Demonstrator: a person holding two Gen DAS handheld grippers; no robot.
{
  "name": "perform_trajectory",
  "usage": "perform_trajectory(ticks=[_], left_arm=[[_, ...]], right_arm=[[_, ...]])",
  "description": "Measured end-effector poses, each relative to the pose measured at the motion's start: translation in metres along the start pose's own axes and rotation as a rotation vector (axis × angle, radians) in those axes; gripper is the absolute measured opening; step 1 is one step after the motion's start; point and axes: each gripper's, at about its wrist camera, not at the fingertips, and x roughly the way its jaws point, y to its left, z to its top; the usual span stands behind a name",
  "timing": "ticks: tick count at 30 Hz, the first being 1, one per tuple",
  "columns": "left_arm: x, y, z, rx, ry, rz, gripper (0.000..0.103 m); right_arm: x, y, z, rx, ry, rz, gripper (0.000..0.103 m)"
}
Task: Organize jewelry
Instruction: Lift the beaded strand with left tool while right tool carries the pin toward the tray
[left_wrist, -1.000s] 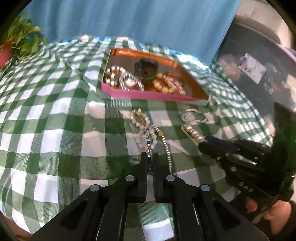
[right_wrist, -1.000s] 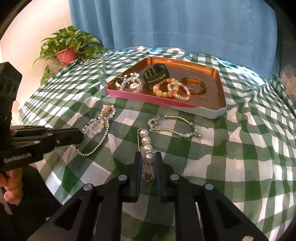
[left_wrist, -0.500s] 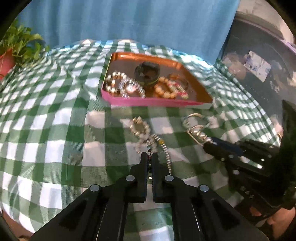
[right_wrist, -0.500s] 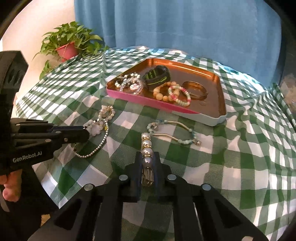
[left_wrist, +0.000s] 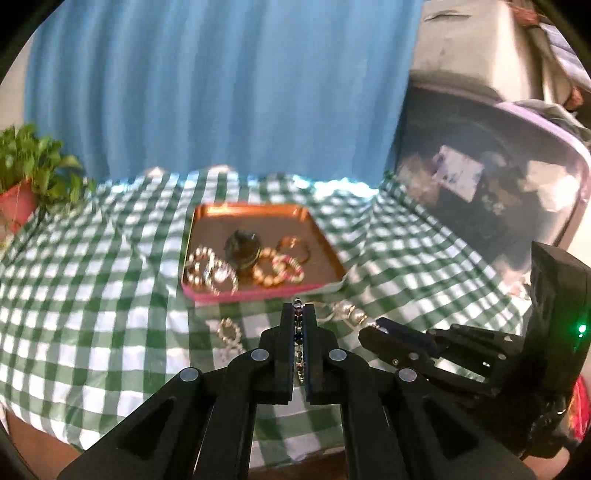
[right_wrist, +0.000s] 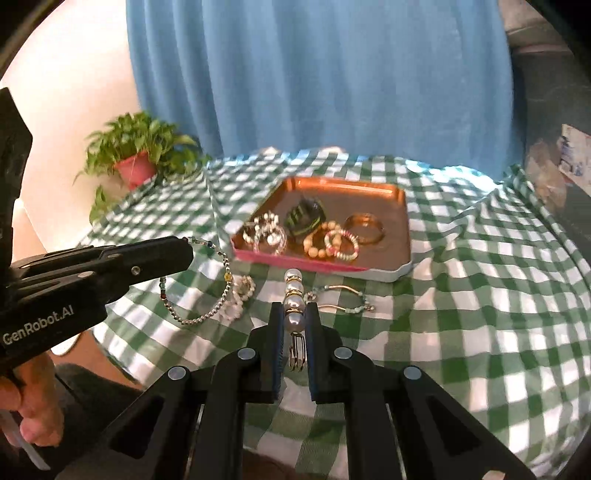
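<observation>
Now, going from the left: the left hand-held gripper (left_wrist: 298, 314) is pinched tight on a thin beaded chain (right_wrist: 207, 295), whose loop hangs down toward the checked worktop (right_wrist: 480, 295). To its right, the right hand-held gripper (right_wrist: 294, 314) has just been closing and clamps a pearl clip (right_wrist: 293, 295), its long axis running straight ahead between the fingers toward the copper tray (right_wrist: 400, 236). That tray lies directly ahead of both, already holding several bracelets; the right one looks slightly nearer. A beaded bracelet (right_wrist: 240, 295) and thin bangle (right_wrist: 343, 299) remain on the cloth.
</observation>
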Motion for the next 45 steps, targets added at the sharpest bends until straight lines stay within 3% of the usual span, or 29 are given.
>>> perform_trajectory(ticks=[3, 9, 15, 22, 32, 45], left_arm=[[-0.031, -0.012, 0.007, 0.018, -0.066, -0.004, 0.004], [-0.096, -0.004, 0.022, -0.084, -0.202, -0.051, 0.004], [-0.105, 0.000, 0.037, -0.071, -0.214, -0.072, 0.004], [-0.062, 0.006, 0.037, -0.093, -0.137, -0.084, 0.004], [0.021, 0.008, 0.048, -0.045, -0.037, -0.077, 0.004], [0.106, 0.037, 0.065, -0.048, -0.023, -0.102, 0.004]], right_arm=[[-0.032, 0.008, 0.006, 0.005, -0.053, -0.001, 0.009], [-0.093, 0.026, 0.021, -0.021, -0.180, 0.001, 0.009], [-0.117, 0.030, 0.034, -0.041, -0.237, -0.036, 0.009], [-0.094, 0.021, 0.043, -0.022, -0.218, -0.023, 0.009], [-0.021, 0.004, 0.062, 0.001, -0.162, 0.029, 0.009], [0.056, -0.033, 0.093, 0.009, -0.148, 0.015, 0.010]])
